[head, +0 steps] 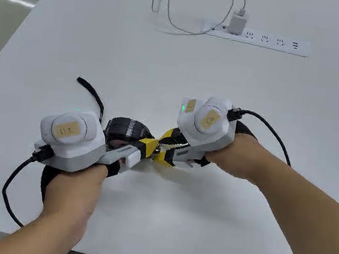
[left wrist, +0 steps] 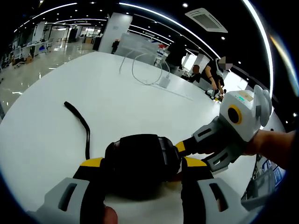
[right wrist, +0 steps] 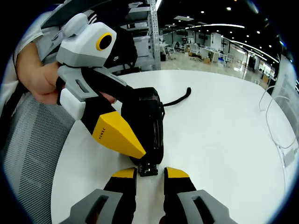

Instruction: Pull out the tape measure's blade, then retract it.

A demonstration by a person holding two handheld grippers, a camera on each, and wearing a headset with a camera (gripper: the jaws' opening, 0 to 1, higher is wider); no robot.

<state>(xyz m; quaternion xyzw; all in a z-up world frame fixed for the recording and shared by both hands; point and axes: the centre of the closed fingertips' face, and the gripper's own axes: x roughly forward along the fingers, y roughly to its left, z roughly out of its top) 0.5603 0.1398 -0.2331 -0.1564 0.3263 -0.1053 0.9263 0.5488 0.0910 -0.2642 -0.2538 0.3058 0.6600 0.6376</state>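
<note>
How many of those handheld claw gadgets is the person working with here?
2. The left gripper clamps the black tape measure between its jaws; the right gripper faces it from the other side, jaws apart at the tape measure's front end.

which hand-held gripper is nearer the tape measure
Left. The left hand-held gripper is clamped on both sides of the tape measure; the right hand-held gripper sits just off its blade end, jaws slightly apart.

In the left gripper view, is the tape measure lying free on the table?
No, the left tongs are shut on the tape measure, one jaw on each side of it.
</note>
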